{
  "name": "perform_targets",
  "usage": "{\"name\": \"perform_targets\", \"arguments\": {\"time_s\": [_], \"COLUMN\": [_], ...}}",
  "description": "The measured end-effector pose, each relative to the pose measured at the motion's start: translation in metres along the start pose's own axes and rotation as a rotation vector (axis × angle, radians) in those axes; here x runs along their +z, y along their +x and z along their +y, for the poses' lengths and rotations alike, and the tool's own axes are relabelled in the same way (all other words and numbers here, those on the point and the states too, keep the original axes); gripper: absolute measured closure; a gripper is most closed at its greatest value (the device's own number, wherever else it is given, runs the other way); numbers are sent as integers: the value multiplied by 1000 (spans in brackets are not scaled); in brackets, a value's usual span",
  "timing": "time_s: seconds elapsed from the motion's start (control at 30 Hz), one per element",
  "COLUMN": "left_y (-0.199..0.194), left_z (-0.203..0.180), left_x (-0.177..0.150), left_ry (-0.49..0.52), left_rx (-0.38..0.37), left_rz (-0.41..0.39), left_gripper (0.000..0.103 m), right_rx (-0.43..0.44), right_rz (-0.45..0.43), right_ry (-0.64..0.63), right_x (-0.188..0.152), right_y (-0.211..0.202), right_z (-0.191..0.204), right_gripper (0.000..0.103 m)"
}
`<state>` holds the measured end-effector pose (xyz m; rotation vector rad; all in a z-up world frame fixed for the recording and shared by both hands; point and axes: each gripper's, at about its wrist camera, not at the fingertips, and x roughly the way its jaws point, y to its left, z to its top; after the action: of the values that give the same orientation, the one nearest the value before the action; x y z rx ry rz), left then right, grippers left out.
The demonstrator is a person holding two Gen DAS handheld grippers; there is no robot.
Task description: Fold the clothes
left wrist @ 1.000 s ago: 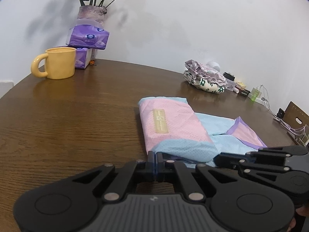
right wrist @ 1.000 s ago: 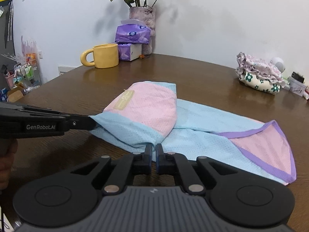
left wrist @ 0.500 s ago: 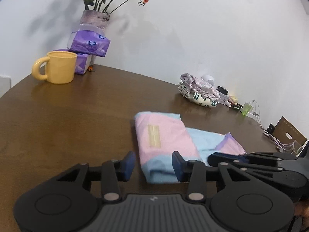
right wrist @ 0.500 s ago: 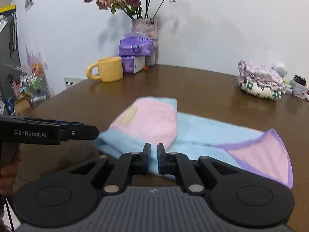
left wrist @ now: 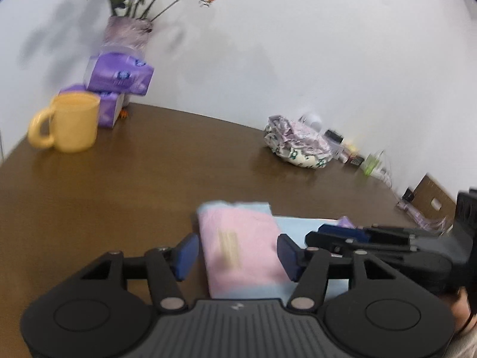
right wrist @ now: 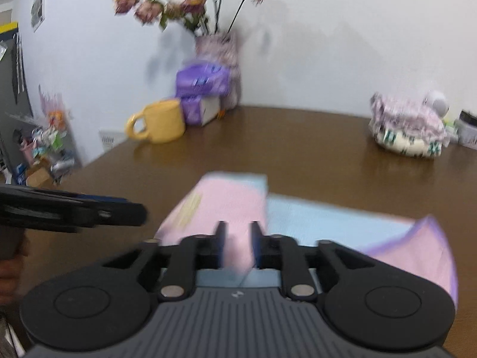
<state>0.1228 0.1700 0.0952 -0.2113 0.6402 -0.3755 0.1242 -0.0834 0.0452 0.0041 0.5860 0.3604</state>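
A pink and light-blue garment (left wrist: 238,238) with purple trim lies on the brown table (left wrist: 134,197), its left part folded over with a tan label on top. My left gripper (left wrist: 237,256) hovers above the folded part, jaws wide apart and nothing between them. In the right wrist view the same garment (right wrist: 232,200) stretches to the right, ending in a pink, purple-edged flap. My right gripper (right wrist: 240,244) is above its near edge, fingers parted by a narrow gap and holding nothing. Each gripper shows side-on in the other's view: the right gripper (left wrist: 342,235), the left gripper (right wrist: 89,211).
A yellow mug (left wrist: 71,125), purple tissue packs (left wrist: 119,77) and a vase of dried flowers (left wrist: 128,29) stand at the back left. A folded floral clothes pile (left wrist: 298,146) sits at the back right, with small bottles and cables beyond it. A cluttered shelf (right wrist: 44,149) is left of the table.
The left gripper let go of the garment's blue edge and opened wide. The right gripper went from shut to slightly open. Both pulled back and up from the cloth.
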Motion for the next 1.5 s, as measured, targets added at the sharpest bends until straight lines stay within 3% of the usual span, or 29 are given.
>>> {"name": "perform_targets", "arguments": {"time_s": [0.1,0.2,0.37,0.67,0.83,0.9,0.97,1.23,1.4,1.5], "left_y": [23,51,87,122,129,129,127,120,117,114], "left_z": [0,10,35,50,60,61,59,50,35,28], "left_x": [24,34,42,44,44,44,44,43,41,39], "left_ry": [42,11,-102,-143,-176,-173,-157,-99,-29,10], "left_rx": [37,34,-22,-113,-143,-161,-164,-143,-93,-78], "left_rz": [57,125,186,263,274,275,267,247,219,196], "left_gripper": [48,52,54,59,61,76,84,88,89,92], "right_rx": [19,50,140,270,291,295,299,314,286,266], "right_rz": [30,68,131,210,219,220,221,224,223,210], "right_ry": [53,124,262,442,471,477,484,509,454,416], "right_x": [22,34,30,23,21,21,21,20,21,23], "right_y": [19,40,67,104,110,112,113,118,116,114], "right_z": [-15,-30,-55,-84,-90,-92,-93,-100,-89,-81], "right_gripper": [75,75,75,75,75,75,75,78,79,101]}}
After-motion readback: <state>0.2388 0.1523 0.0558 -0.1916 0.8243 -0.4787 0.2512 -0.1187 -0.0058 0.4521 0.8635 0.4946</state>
